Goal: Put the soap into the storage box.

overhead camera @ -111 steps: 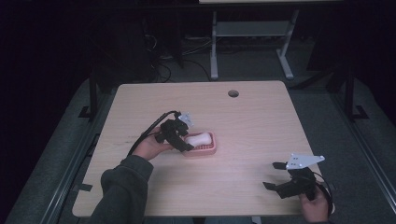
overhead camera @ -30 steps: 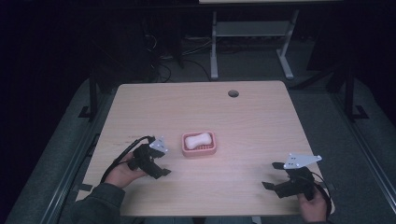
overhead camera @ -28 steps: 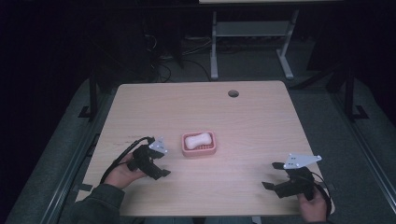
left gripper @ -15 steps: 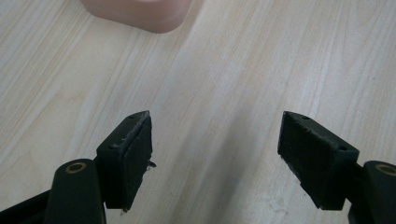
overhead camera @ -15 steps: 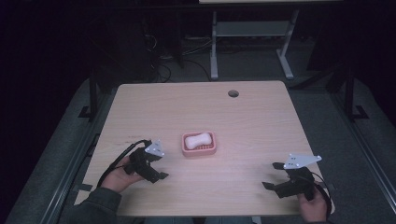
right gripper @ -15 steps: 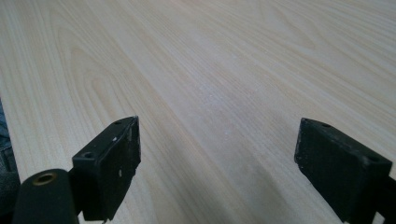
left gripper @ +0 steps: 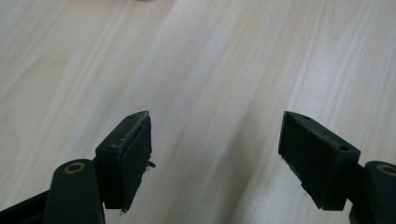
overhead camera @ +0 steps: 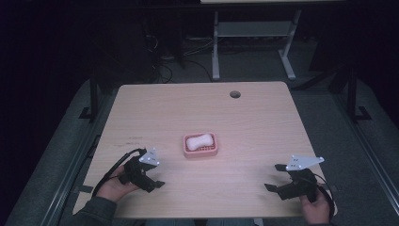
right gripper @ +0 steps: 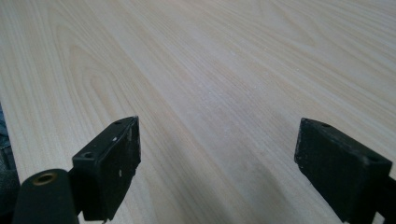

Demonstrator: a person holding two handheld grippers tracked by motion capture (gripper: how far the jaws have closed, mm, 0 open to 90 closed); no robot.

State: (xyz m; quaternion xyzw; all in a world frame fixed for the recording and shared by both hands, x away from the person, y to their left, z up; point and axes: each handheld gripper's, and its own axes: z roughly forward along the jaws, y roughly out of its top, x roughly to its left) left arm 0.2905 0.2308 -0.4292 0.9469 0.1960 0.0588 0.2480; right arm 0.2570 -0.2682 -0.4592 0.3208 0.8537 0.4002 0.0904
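Note:
A pink soap dish (overhead camera: 210, 151) sits at the middle of the wooden table (overhead camera: 254, 127), and a white bar of soap (overhead camera: 198, 141) lies in it. My left gripper (overhead camera: 155, 176) rests low over the table's front left, well apart from the dish, and is held by a hand. In the left gripper view its jaws stand wide apart over bare wood, so the left gripper (left gripper: 215, 126) is open and holds nothing. My right gripper (overhead camera: 274, 177) is near the front right corner. The right gripper (right gripper: 217, 135) is also open over bare wood.
A round cable hole (overhead camera: 235, 94) lies near the table's far edge. A grey desk frame (overhead camera: 251, 33) stands behind the table on a dark floor. The table's near edge runs just behind both hands.
My left gripper was at the soap dish 3.7 s ago and has since drawn back to the front left, creeping further toward the near edge over the last second. The right gripper has not moved.

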